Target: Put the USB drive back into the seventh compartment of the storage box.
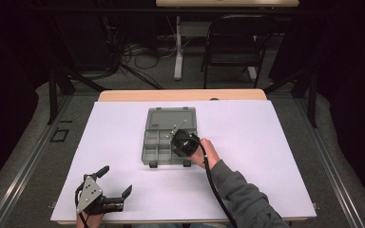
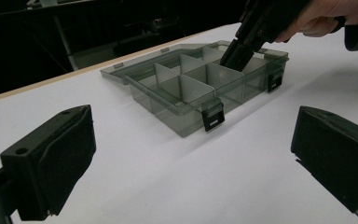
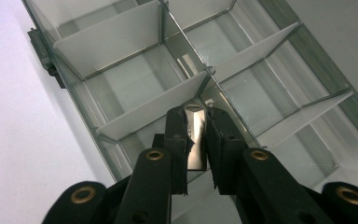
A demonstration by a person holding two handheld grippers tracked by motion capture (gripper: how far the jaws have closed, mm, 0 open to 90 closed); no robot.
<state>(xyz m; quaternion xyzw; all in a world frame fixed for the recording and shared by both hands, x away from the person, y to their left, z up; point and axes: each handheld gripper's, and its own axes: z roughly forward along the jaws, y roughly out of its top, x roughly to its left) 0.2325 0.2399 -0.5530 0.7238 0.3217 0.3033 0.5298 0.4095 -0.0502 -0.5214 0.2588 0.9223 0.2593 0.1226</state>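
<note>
Item: right gripper [image 3: 196, 140], jaws pinching a small shiny metal piece [image 3: 196, 140] upright over a middle compartment of the open grey organiser box [image 1: 169, 137], presumably so it can drop cleanly between the white dividers [image 3: 151, 109]. Left gripper [image 1: 116, 183] rests near the table's [image 1: 266, 156] front edge, jaws spread wide and empty, apparently idle. The piece's lower end is hidden by the pads; its exact nature is unclear
</note>
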